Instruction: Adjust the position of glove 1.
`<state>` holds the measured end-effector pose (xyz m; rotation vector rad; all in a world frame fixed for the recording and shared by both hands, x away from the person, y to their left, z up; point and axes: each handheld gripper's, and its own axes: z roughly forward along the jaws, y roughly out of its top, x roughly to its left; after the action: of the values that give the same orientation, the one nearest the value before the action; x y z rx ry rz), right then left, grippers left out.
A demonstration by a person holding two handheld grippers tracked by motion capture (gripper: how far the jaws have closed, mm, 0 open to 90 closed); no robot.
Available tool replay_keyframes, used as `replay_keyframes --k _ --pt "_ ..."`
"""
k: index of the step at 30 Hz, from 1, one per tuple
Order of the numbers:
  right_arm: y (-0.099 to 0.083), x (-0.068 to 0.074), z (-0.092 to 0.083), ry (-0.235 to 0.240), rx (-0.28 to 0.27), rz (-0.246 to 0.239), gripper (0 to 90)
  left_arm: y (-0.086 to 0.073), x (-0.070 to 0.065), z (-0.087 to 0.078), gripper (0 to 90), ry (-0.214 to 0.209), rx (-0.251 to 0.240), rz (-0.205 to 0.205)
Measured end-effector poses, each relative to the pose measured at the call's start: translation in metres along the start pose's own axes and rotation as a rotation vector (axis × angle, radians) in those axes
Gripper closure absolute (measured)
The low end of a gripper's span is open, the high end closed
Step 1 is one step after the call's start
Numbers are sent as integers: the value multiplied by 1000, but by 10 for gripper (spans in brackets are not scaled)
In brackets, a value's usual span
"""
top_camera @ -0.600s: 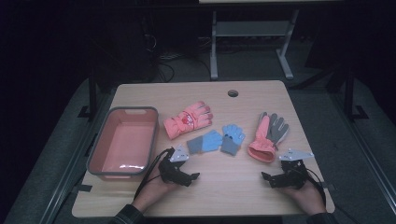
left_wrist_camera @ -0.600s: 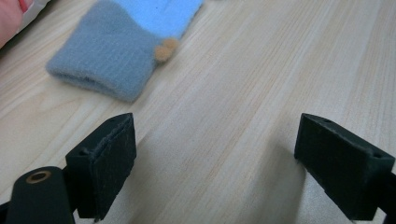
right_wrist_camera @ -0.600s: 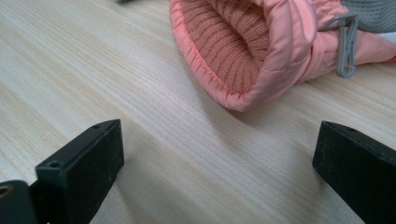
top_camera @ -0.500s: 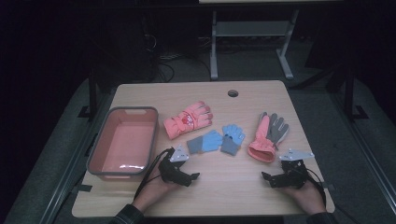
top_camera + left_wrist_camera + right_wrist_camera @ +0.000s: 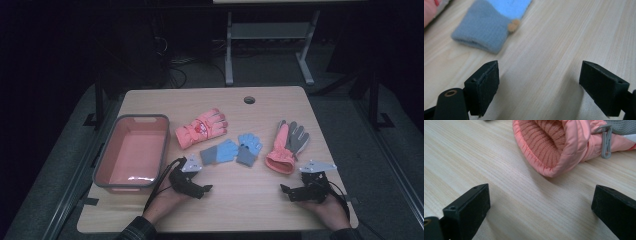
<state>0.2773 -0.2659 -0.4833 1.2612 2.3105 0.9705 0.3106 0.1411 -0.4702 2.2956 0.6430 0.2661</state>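
Left gripper (image 5: 202,189) fingers released near blue glove (image 5: 220,152); right gripper (image 5: 286,192) fingers released, just short of pink glove (image 5: 286,148).

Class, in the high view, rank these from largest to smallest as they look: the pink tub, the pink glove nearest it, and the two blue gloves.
1. Pink tub
2. Pink glove
3. Two blue gloves: they look alike, so unranked.
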Motion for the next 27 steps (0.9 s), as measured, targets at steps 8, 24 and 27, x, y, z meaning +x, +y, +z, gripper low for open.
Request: replay_keyframes --k 8,24,27 --pt "0 0 0 -2 0 2 17 15 4 -6 247 -3 -31 -25" --pt "-1 1 -1 -7 -1 7 17 52 20 13 897 95 -5 -80" --pt "-1 1 -1 -7 -1 7 17 55 23 17 897 110 -7 -84"
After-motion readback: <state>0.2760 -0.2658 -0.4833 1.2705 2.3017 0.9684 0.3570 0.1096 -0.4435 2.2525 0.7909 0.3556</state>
